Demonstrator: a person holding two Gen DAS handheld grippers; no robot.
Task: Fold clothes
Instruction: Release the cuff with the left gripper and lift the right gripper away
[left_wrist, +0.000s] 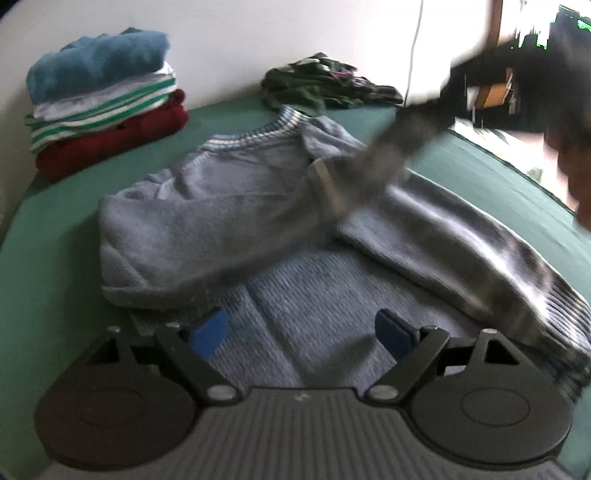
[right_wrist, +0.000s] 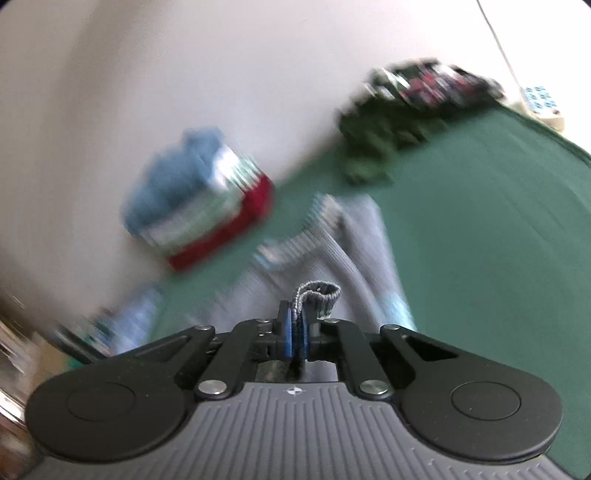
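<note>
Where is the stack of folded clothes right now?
In the left wrist view, the stack of folded clothes sits at the far left of the green bed, against the white wall, beyond the grey sweater.

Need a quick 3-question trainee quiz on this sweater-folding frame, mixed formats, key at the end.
1. True or false: the right tongs are shut on the ribbed cuff of the grey sweater.
2. Multiple choice: which garment is on top of the folded stack by the wall? A) red B) green-and-white striped C) blue
3. Fill in: the left tongs are ____ above the sweater's hem, gripping nothing.

Key: 1 true; 2 C; 3 open
</note>
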